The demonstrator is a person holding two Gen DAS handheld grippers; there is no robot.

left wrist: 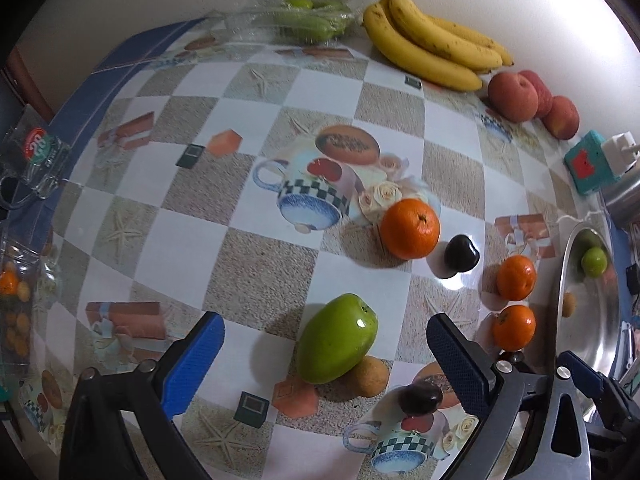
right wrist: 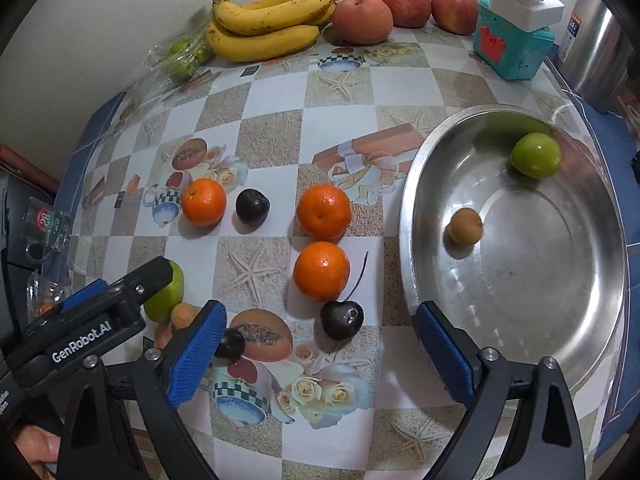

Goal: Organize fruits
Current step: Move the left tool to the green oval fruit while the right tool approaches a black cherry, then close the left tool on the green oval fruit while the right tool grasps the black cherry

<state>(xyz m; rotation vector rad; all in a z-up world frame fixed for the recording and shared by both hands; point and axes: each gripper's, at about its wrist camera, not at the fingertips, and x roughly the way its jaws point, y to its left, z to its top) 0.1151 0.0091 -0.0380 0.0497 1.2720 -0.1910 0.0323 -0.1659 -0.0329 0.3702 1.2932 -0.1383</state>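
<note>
In the left wrist view, my left gripper (left wrist: 324, 320) stands open and points down at the table. A green fruit (left wrist: 338, 340) lies between its blue pads, untouched, with a small brown fruit (left wrist: 368, 376) against it. My right gripper (right wrist: 320, 314) is open too, low over a dark stemmed cherry (right wrist: 342, 320). A second dark cherry (right wrist: 230, 344) lies by its left pad. Three oranges (right wrist: 321, 270) (right wrist: 324, 211) (right wrist: 204, 202) and a dark plum (right wrist: 252, 206) lie beyond. The steel bowl (right wrist: 408, 208) on the right holds a green fruit (right wrist: 536, 155) and a brown one (right wrist: 465, 226).
Bananas (right wrist: 268, 20) and three red apples (right wrist: 362, 18) line the back wall, beside a bag of green fruits (right wrist: 182, 58). A teal box with a white plug (right wrist: 514, 40) and a steel canister (right wrist: 596, 44) stand at the back right. A glass mug (left wrist: 38, 160) sits at the left edge.
</note>
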